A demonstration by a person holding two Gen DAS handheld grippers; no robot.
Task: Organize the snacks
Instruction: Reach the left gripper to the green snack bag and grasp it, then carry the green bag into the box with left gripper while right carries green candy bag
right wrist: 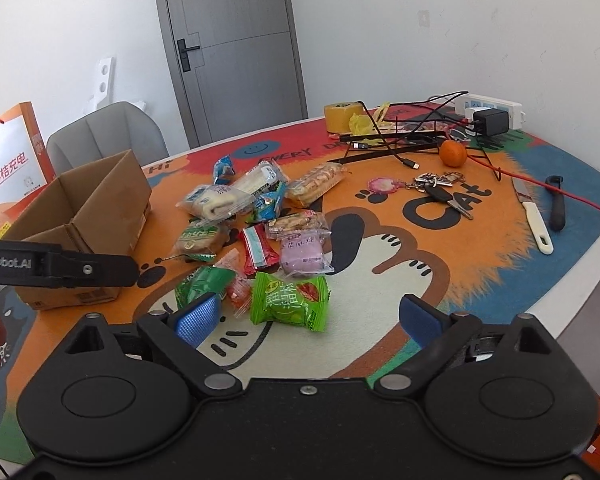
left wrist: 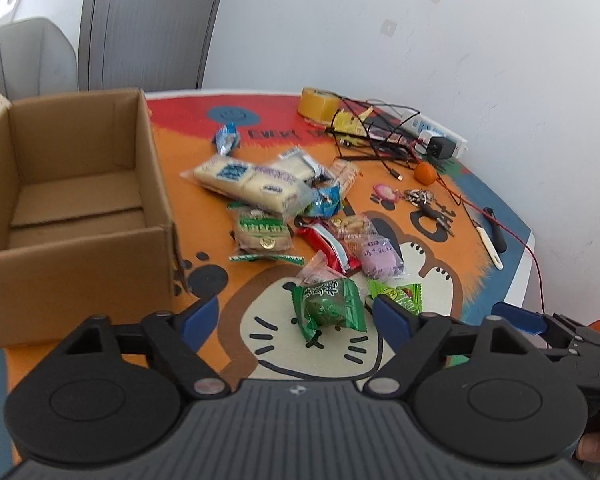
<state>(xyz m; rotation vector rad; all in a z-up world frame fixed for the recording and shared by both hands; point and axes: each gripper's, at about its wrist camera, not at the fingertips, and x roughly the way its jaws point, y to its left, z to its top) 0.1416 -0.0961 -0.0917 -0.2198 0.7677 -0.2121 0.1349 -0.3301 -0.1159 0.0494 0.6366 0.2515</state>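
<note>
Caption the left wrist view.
Open left gripper above dark green wrapped snack, empty brown cardboard box beside it.

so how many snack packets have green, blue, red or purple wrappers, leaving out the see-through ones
green wrappers: 2
blue wrappers: 2
red wrapper: 1
purple wrapper: 1
total: 6

Both grippers held low, jaws spread wide.
The left gripper and right gripper point forward side by side, blue pads apart, gripping nothing; a fingertip, apparently the operator's, shows at each frame's edge.
</note>
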